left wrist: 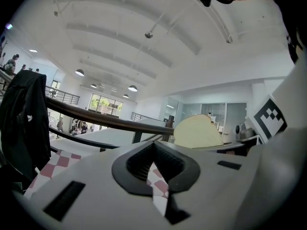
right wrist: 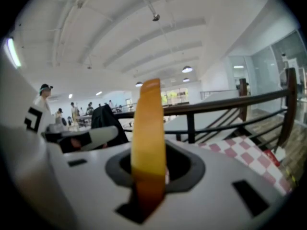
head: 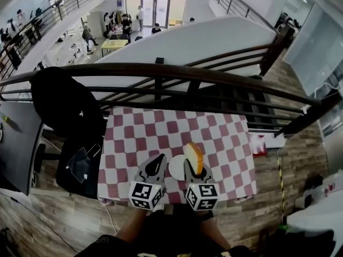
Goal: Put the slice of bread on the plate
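Since the right hand-held gripper (head: pixel 192 170) is clamped on the upright slice of bread (head: pixel 194 157), lay it flat over the plate (head: pixel 174 169) just to its left. The left hand-held gripper (head: pixel 158 162) is closed and empty.

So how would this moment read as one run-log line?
right gripper: shut on upright bread slice | left gripper: shut, empty | plate: on checked tablecloth between grippers | bread slice: not yet on plate

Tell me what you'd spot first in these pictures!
The yellow-crusted slice of bread stands out first, held on edge in the right gripper over the red-and-white checkered tablecloth. Right beside it lies a white plate, with the left gripper empty on the plate's other side.
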`<action>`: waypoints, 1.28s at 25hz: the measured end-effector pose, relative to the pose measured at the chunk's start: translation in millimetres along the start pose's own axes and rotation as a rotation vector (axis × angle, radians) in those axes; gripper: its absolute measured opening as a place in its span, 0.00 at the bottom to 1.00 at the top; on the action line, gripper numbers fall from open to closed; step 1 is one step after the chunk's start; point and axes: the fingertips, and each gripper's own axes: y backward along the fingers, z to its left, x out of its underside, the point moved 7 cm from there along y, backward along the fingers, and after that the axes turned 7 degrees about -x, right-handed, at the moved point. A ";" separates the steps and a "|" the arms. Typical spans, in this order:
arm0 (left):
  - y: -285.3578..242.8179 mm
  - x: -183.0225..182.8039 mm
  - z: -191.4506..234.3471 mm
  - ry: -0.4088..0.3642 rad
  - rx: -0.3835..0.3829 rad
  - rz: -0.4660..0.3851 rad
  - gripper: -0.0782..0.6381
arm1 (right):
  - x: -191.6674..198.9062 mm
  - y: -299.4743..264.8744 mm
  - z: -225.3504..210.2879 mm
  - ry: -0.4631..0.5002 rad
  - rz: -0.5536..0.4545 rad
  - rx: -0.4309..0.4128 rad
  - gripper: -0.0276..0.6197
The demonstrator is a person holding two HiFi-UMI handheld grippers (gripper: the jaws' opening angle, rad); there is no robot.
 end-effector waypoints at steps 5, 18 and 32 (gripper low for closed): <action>-26.3 37.2 16.9 0.017 -0.030 0.125 0.13 | 39.4 -27.5 -19.9 -0.064 0.132 0.009 0.19; -50.0 121.7 37.5 0.054 -0.122 0.368 0.13 | 172.3 -73.7 -40.9 -0.296 0.575 -0.097 0.19; -44.1 147.4 34.2 0.058 -0.154 0.453 0.13 | 214.3 -118.8 -57.0 -0.563 0.703 -0.224 0.19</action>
